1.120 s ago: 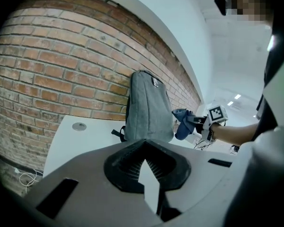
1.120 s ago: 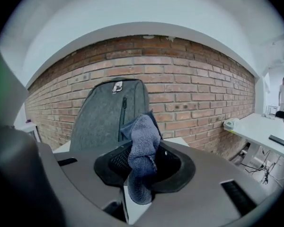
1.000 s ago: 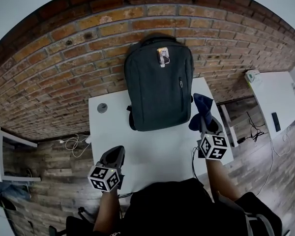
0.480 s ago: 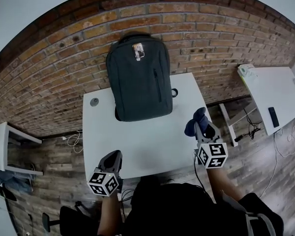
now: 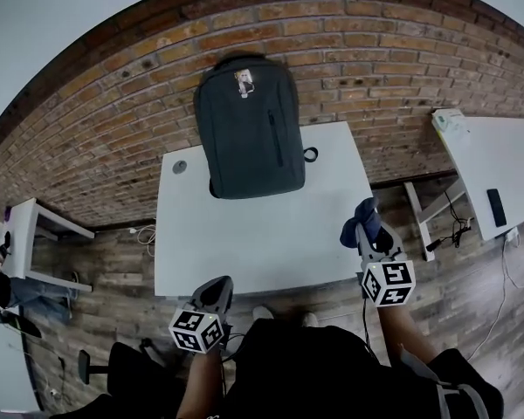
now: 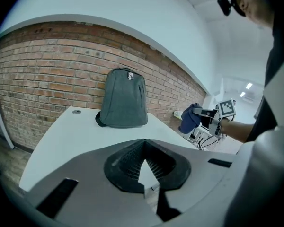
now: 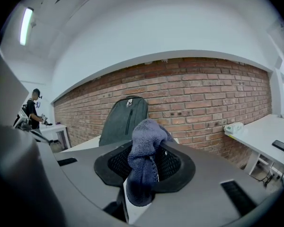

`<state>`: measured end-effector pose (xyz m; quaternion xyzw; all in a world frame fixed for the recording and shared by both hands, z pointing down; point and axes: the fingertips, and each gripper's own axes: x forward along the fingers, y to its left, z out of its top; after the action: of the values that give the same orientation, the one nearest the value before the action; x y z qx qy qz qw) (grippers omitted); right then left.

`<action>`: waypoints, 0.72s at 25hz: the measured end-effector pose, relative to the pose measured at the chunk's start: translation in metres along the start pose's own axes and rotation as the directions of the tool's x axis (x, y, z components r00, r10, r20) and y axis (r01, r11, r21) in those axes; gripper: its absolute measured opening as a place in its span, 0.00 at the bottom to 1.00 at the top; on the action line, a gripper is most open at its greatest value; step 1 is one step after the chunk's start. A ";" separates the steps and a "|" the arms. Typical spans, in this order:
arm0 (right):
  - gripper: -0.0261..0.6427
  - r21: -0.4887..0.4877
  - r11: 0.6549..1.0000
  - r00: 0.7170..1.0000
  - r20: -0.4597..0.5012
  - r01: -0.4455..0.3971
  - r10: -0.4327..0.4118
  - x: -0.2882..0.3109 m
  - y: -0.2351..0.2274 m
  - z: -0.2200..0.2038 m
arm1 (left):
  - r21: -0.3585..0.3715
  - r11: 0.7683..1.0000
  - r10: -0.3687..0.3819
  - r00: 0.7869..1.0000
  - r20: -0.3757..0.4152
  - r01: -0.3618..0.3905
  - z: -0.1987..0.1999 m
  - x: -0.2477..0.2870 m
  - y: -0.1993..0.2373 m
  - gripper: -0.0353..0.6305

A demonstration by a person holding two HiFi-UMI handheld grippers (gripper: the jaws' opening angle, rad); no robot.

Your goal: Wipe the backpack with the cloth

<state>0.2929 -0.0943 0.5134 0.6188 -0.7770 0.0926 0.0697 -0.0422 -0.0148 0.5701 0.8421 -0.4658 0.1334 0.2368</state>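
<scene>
One white desk (image 5: 498,160) stands right of the table (image 5: 262,234) bearing the backpack (image 5: 249,129).

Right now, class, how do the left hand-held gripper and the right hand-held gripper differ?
The right hand-held gripper is shut on the blue cloth; the left hand-held gripper has its jaws together on nothing. The left one sits at the near edge of the table; the right one is beside its right edge. Both are well short of the backpack.
</scene>
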 end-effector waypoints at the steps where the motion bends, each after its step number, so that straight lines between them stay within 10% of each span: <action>1: 0.19 0.011 1.000 1.000 -0.008 -0.001 0.001 -0.001 -0.001 -0.002 | 0.007 1.000 -0.001 1.000 -0.003 0.001 0.002 -0.001 -0.003 0.05; 18: 0.19 0.029 0.998 0.997 0.034 -0.064 0.063 -0.043 0.064 0.004 | 0.056 0.998 -0.016 1.000 -0.003 0.016 -0.016 -0.058 -0.008 0.05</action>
<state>0.2402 -0.0407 0.4962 0.5963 -0.7957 0.0961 0.0446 -0.0666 0.0391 0.5562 0.8519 -0.4549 0.1456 0.2145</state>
